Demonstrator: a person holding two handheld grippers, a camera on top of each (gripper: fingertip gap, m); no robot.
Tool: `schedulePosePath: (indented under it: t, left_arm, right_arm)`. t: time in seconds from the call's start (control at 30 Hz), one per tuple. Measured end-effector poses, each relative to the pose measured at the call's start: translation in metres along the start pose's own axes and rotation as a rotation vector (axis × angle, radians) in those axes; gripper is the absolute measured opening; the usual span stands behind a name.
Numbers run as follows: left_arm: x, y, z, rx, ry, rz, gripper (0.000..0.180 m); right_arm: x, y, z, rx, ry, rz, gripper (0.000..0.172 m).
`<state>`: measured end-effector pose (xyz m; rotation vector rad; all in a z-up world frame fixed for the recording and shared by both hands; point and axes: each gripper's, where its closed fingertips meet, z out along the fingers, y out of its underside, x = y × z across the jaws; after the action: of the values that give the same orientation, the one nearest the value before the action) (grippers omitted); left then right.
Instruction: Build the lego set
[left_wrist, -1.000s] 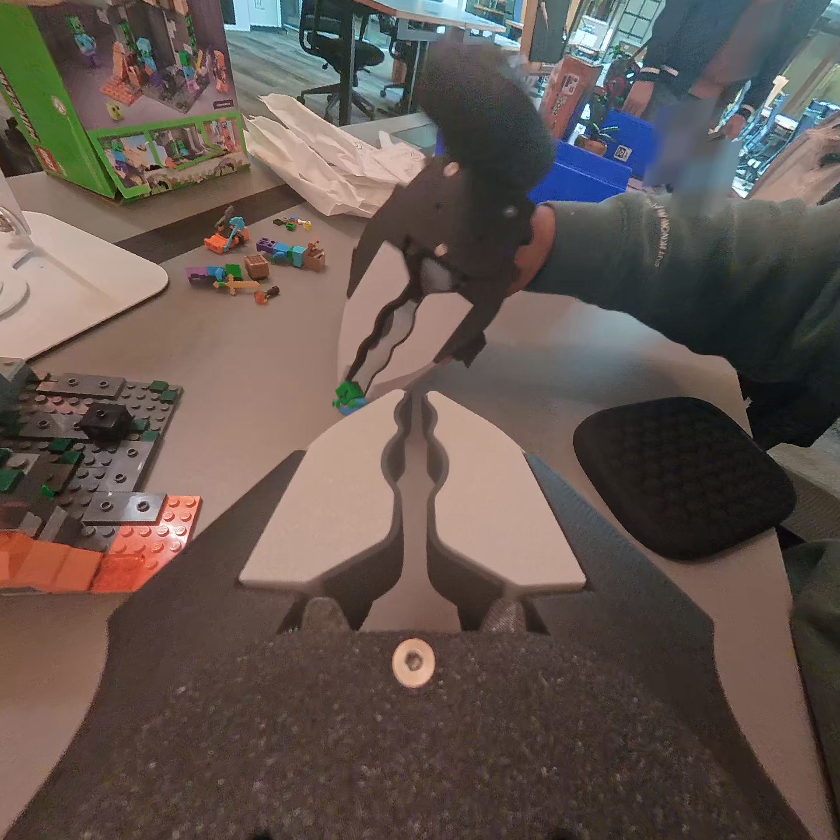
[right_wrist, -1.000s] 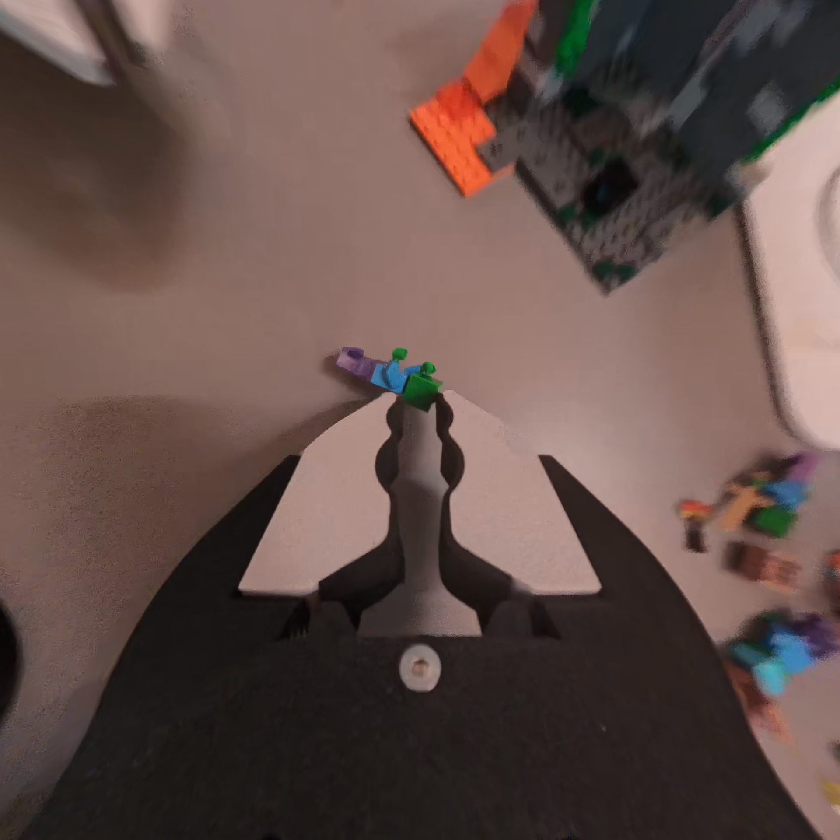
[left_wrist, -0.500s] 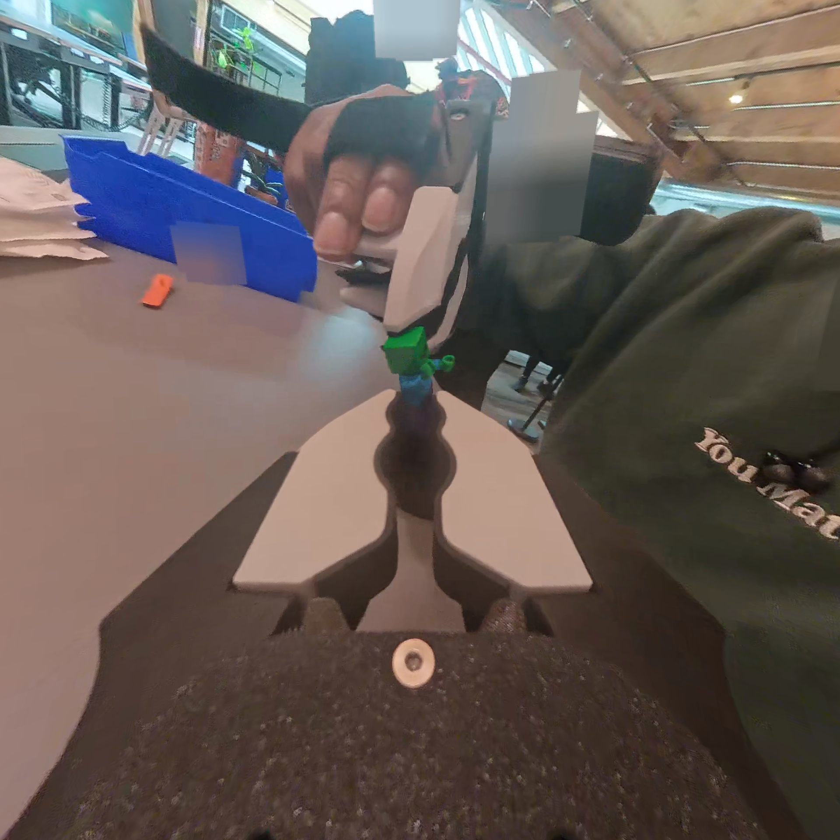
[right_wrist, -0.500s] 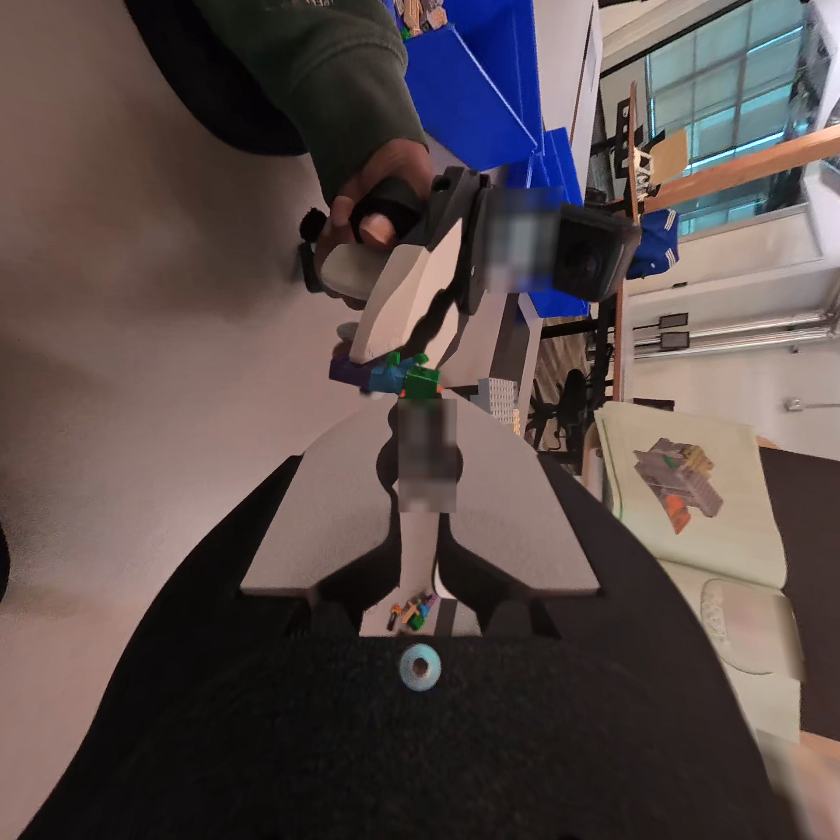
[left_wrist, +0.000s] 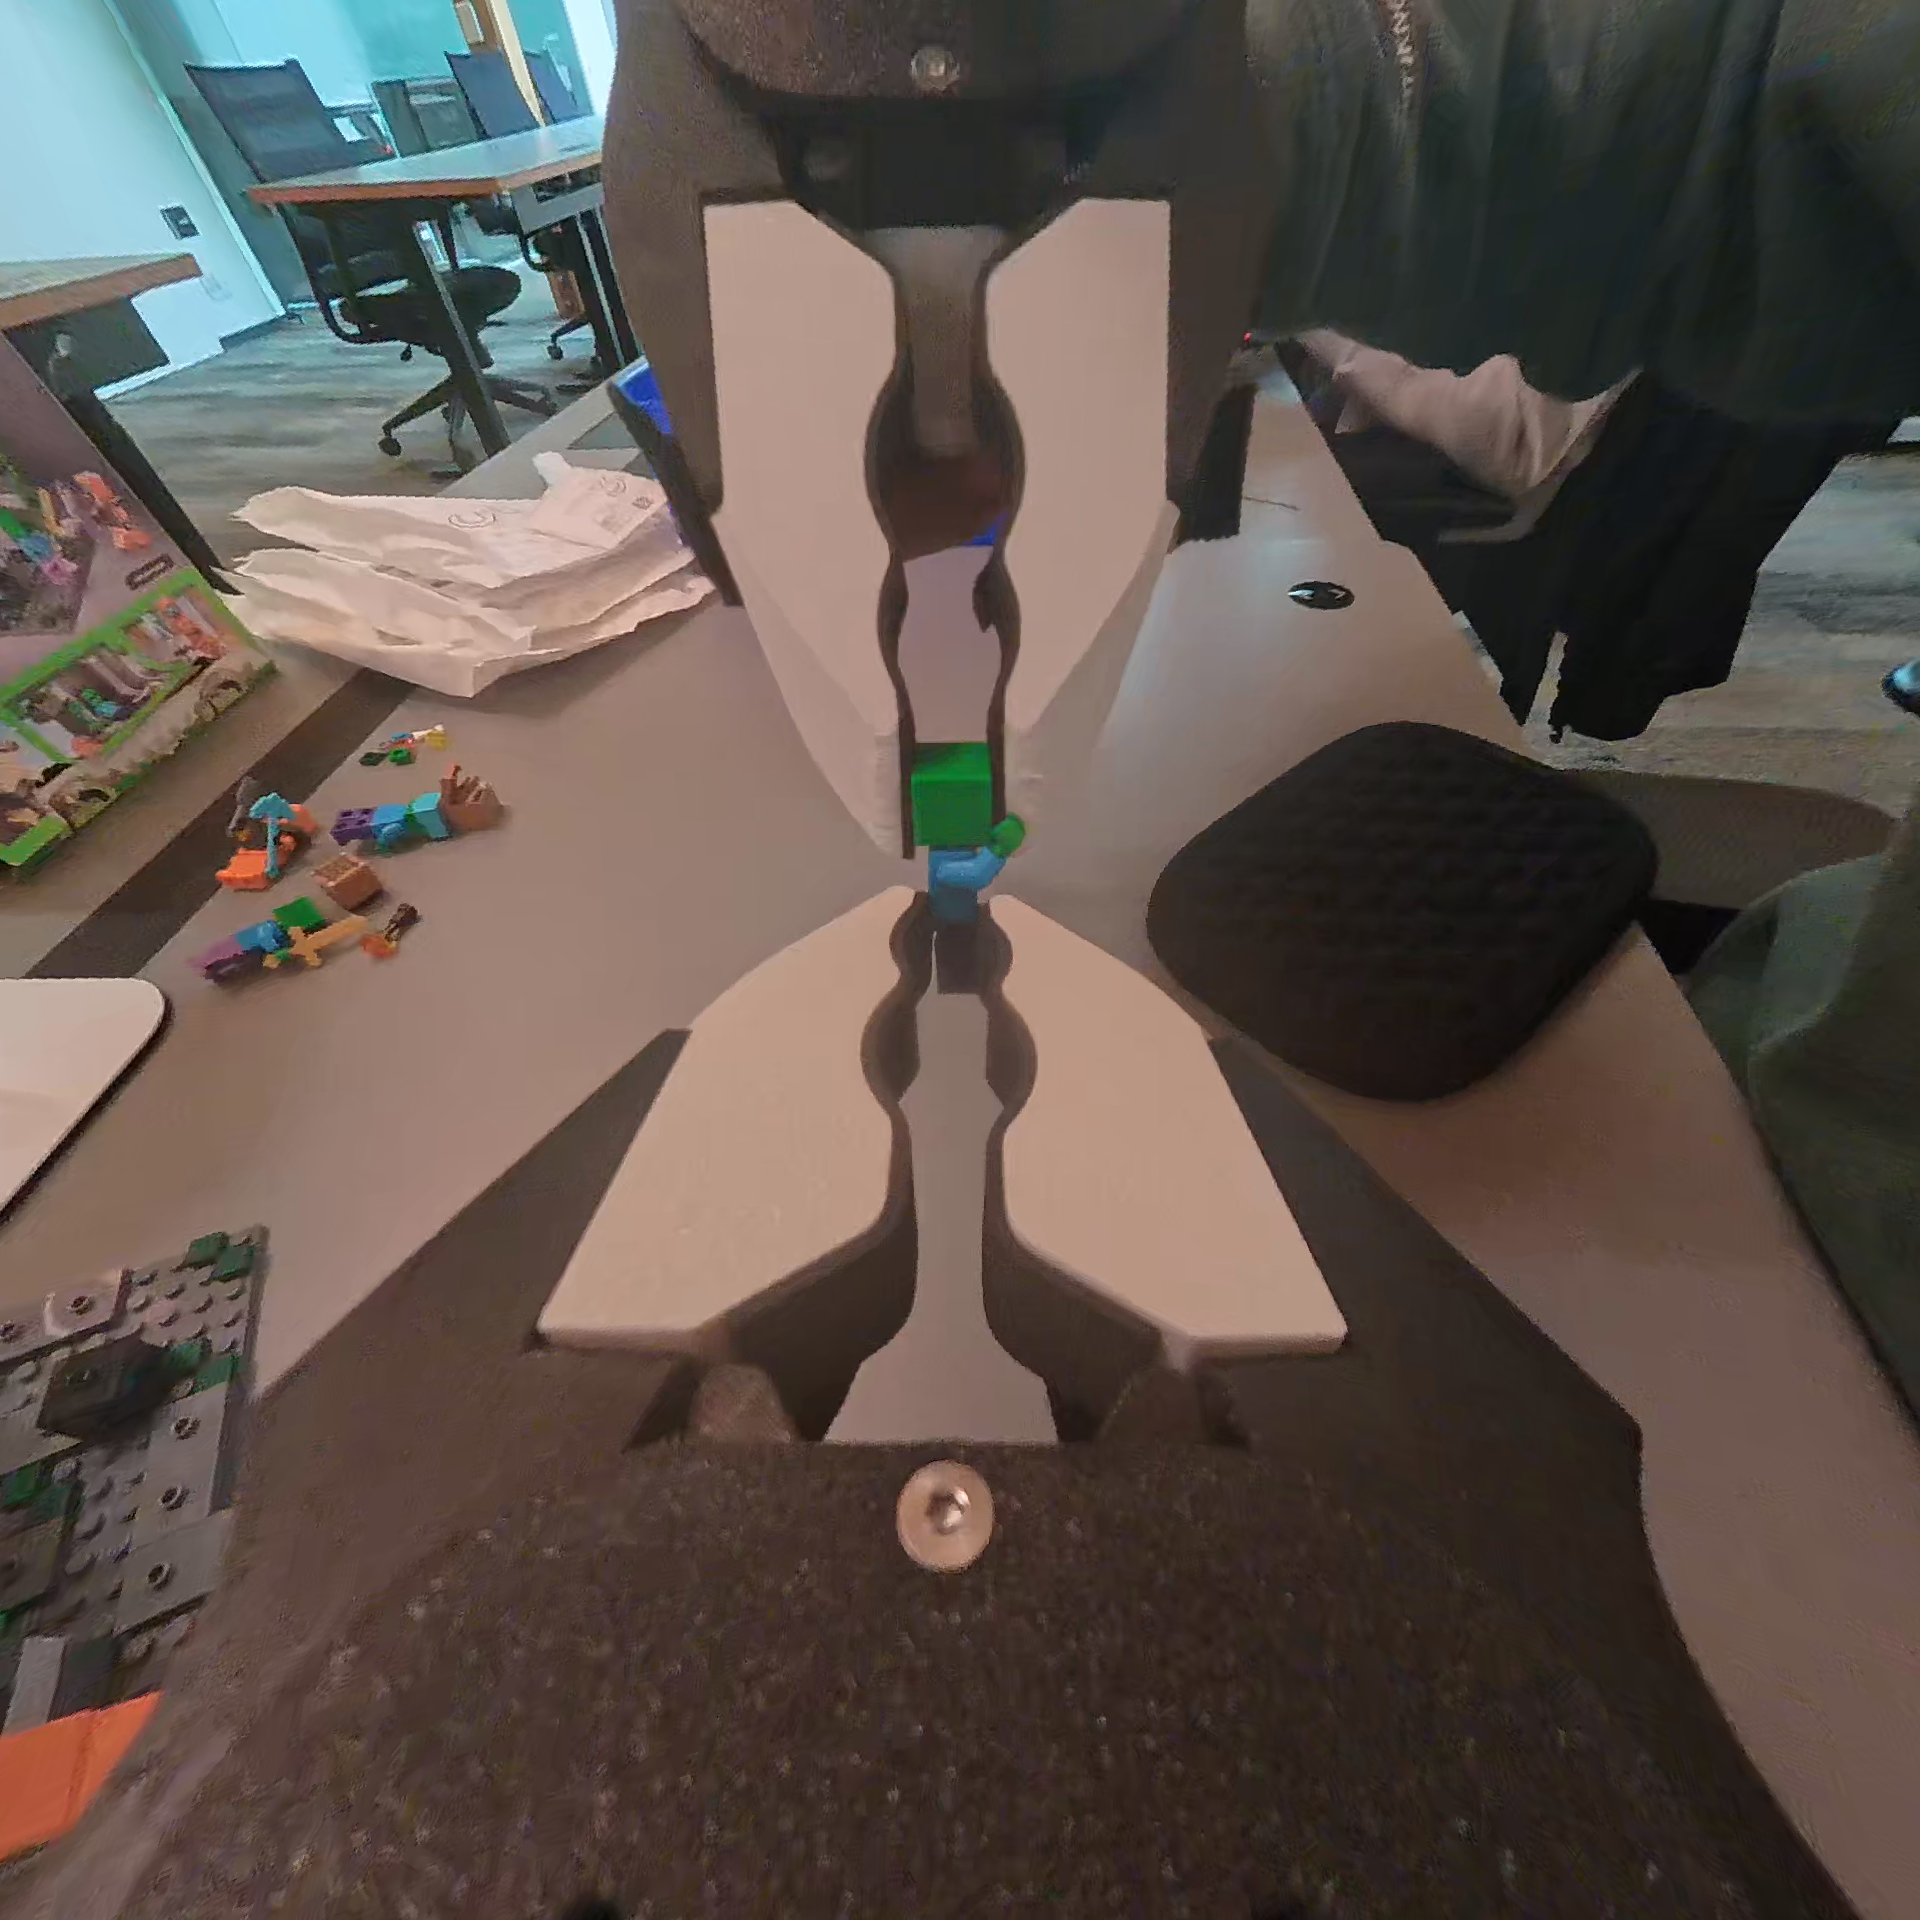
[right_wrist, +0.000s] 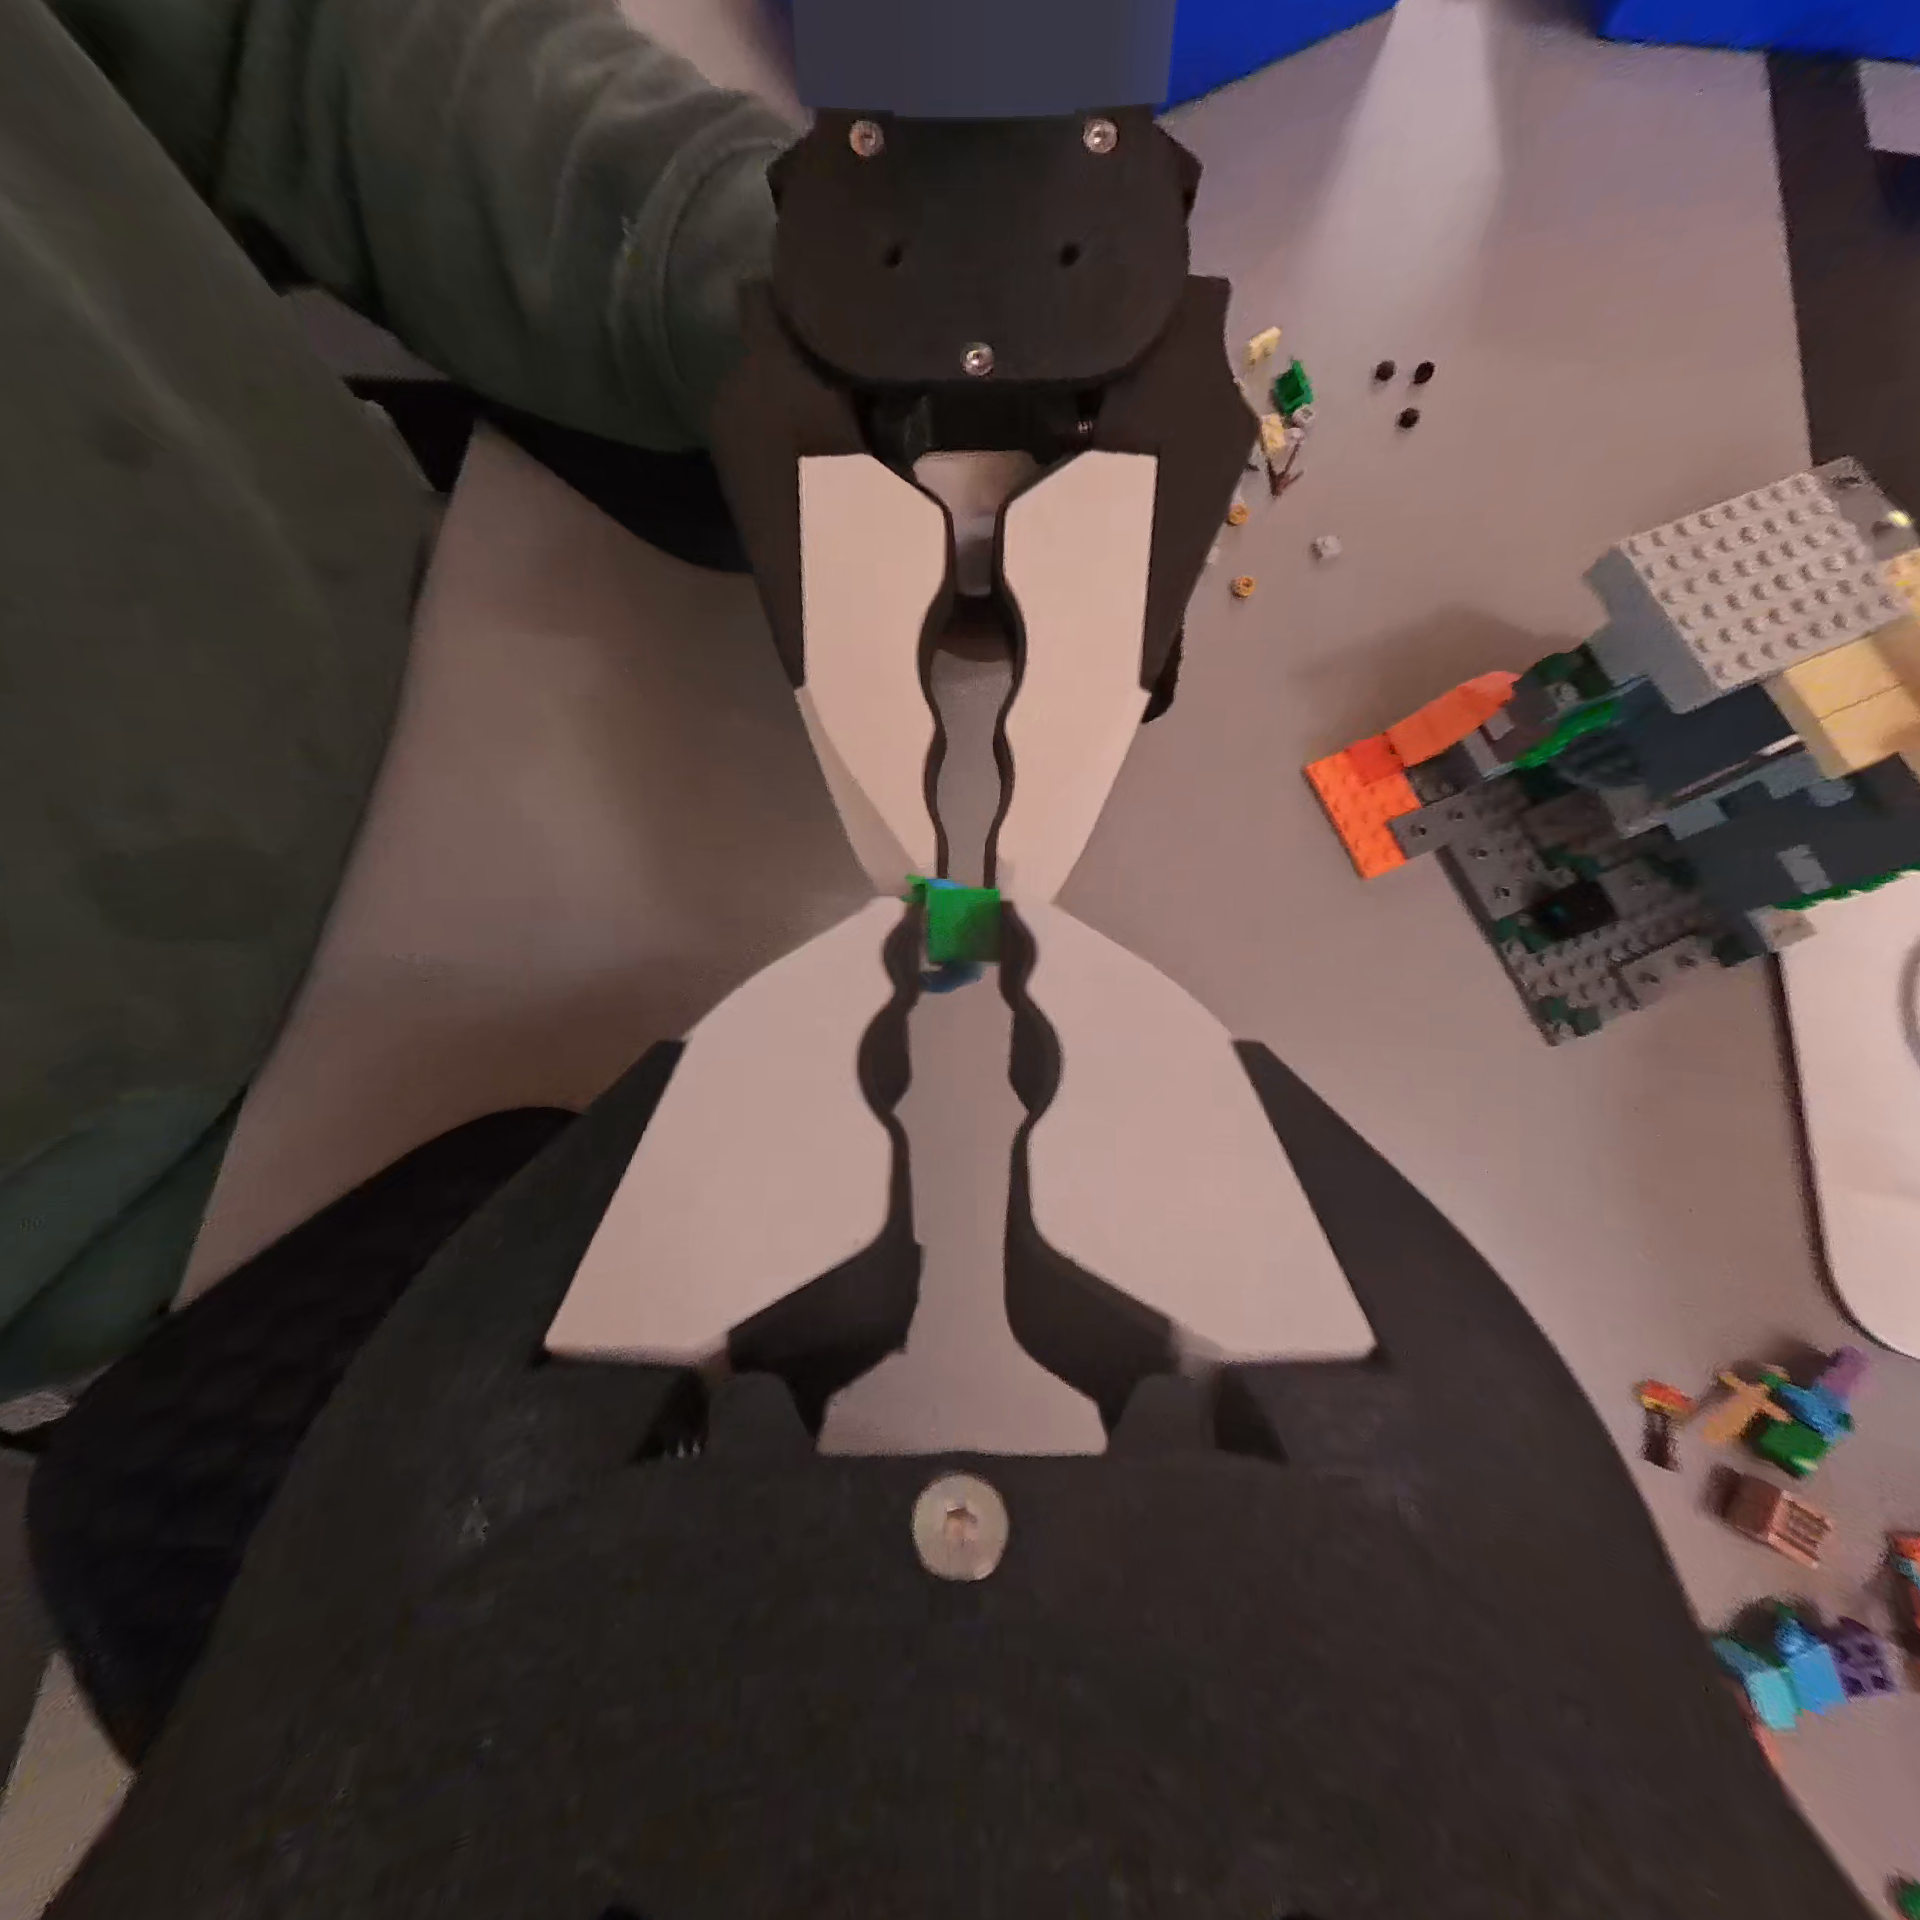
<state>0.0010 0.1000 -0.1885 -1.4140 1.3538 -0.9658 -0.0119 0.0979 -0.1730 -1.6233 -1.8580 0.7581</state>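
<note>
A small brick figure with a green cube head (left_wrist: 951, 798), blue torso and dark legs is held in the air between my two grippers, which meet tip to tip above the grey table (left_wrist: 582, 997). My left gripper (left_wrist: 951, 920) is shut on the figure's legs. My right gripper (left_wrist: 951, 821) comes from the far side and is shut on the green head. In the right wrist view the green head (right_wrist: 958, 928) sits between the right gripper's (right_wrist: 956, 940) tips. The left gripper (right_wrist: 966, 868) faces it from the far side.
A grey, green and orange brick build (right_wrist: 1621, 831) stands to one side and also shows in the left wrist view (left_wrist: 104, 1455). Loose small figures (left_wrist: 312, 914), a toy box (left_wrist: 94, 675), white paper bags (left_wrist: 468, 582) and a black pad (left_wrist: 1392, 904) lie around. The grippers are tip to tip, or close to it.
The right gripper lifted the figure off the table by its head. The left gripper came up under it and closed on its legs. Both grippers turned until they face each other.
</note>
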Motion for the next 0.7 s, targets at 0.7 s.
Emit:
schedulePosePath:
  t: [0.7]
  left_arm:
    - [-0.042, 0.027, -0.011, -0.072, -0.136, -0.117, 0.011]
  right_arm:
    - [0.056, 0.116, 0.045, -0.292, 0.024, 0.183, 0.012]
